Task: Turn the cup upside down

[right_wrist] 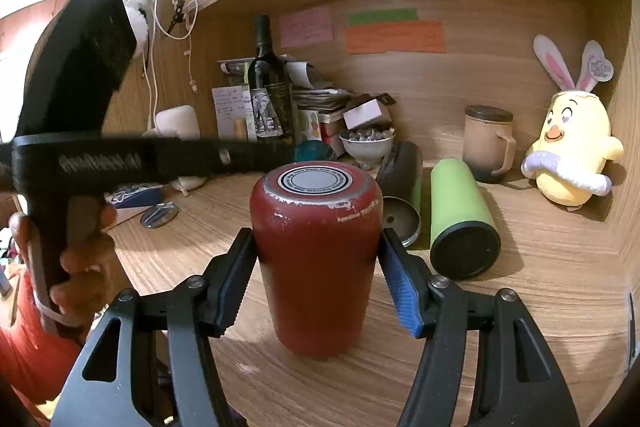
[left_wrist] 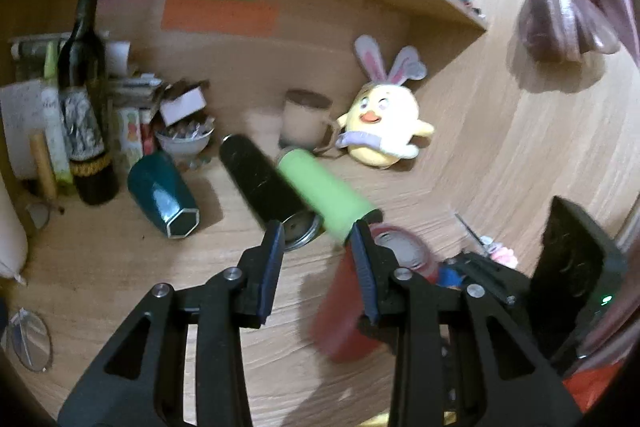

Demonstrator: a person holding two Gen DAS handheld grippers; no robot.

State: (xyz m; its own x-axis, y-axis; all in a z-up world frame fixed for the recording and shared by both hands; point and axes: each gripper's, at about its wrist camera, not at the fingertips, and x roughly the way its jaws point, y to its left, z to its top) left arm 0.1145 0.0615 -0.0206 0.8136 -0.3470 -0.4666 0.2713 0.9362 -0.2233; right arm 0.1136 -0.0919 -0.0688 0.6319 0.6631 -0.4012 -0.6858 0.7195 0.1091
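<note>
A red cup [right_wrist: 316, 259] stands upside down on the wooden desk [right_wrist: 520, 327], its round base with a white sticker on top. My right gripper [right_wrist: 316, 259] has a finger on each side of it, touching the cup's sides. In the left wrist view the red cup [left_wrist: 344, 307] is blurred and partly hidden behind my right-hand finger [left_wrist: 366, 275]. My left gripper [left_wrist: 318, 251] is open and empty above the desk, just left of the cup. The left gripper's body [right_wrist: 80, 155] shows in the right wrist view, held by a hand.
A green tumbler [right_wrist: 460, 211], a black tumbler [right_wrist: 400, 163] and a teal tumbler [left_wrist: 164, 199] lie on their sides. A lidded mug [right_wrist: 486, 143], a plush chick [right_wrist: 568, 163], a wine bottle [right_wrist: 268, 83], a small bowl [right_wrist: 366, 143] and glasses [left_wrist: 28, 339] are around the desk.
</note>
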